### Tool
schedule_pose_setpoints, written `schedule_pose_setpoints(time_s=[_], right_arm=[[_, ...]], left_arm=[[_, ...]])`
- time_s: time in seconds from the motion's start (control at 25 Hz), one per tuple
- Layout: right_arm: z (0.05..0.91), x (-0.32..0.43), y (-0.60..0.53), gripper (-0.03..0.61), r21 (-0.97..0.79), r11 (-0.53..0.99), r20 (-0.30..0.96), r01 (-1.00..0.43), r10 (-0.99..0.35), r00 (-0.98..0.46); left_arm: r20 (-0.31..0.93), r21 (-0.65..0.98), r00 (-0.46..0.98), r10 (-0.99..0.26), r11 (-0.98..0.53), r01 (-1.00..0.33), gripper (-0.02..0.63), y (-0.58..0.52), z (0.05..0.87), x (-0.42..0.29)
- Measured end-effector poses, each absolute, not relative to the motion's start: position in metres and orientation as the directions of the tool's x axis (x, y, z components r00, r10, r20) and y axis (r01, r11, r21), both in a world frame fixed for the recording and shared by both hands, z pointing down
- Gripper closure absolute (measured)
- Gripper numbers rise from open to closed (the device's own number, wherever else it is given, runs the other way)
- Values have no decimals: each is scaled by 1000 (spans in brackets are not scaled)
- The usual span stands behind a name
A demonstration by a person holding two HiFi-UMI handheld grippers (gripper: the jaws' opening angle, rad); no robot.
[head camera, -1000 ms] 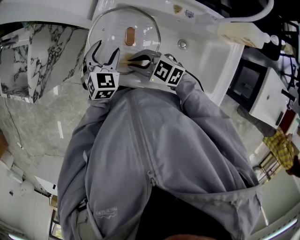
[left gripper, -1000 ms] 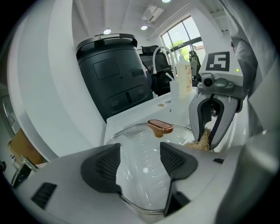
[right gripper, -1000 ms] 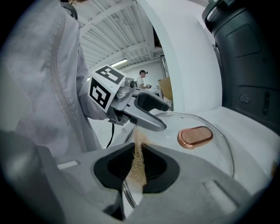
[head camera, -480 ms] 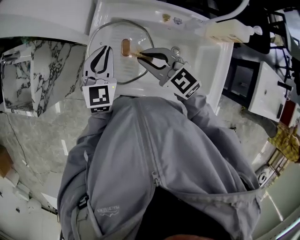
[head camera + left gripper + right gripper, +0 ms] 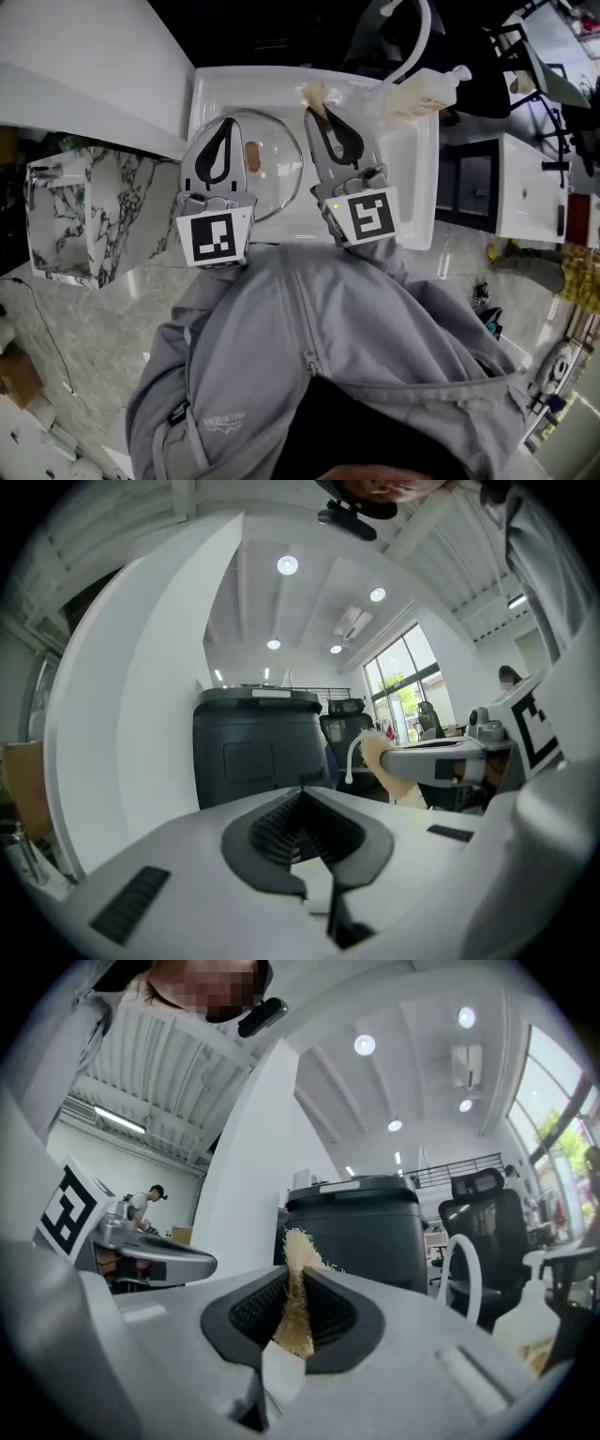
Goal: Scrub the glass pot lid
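1. Lid (image 5: 277, 176) is lying flat in the sink (image 5: 409, 178), just below both hovering grippers.
2. Right gripper (image 5: 315, 112) is clamping the tan scrubber (image 5: 312, 93) (fibres poking past its tips); the left gripper (image 5: 227, 125) has just been closing its jaws, nothing between them.
3. Scrubbing well is likely calling for lowering the scrubber flat, left gripper steadying the rim.

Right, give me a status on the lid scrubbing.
Done: the glass lid lies in the sink; whether it is clean I cannot tell. In hand: the right claw is shut on a tan scrubber, held off the lid; the left claw is shut and empty. Left: nothing touches the lid now, so any further scrubbing, and probably a rinse, is yet to come.
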State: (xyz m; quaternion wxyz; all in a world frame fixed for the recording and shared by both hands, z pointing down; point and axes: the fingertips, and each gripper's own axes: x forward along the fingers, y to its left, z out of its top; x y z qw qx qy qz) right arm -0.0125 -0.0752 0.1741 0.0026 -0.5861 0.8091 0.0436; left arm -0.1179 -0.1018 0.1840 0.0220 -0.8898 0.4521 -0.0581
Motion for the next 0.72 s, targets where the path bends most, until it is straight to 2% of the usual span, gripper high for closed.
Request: schedule_pose_setpoints(time_s=[0.16,0.4,0.72], right_arm=[[149,-5,-73,537,112,245,-92,-963,-963,-255],[141,-5,-62,537,114,229,-100,-967,-965,-241],[148,-8,-49,537,121,215,-77,-969,-971,-225]], left_arm=[[45,-106,611,-790,-612,-784,607,-94,162,-105],[8,-65,634,-773,-633,-771,607,-87,152,-98],[35,-101,660,-751,-660,-745,607,-78,163,-99]])
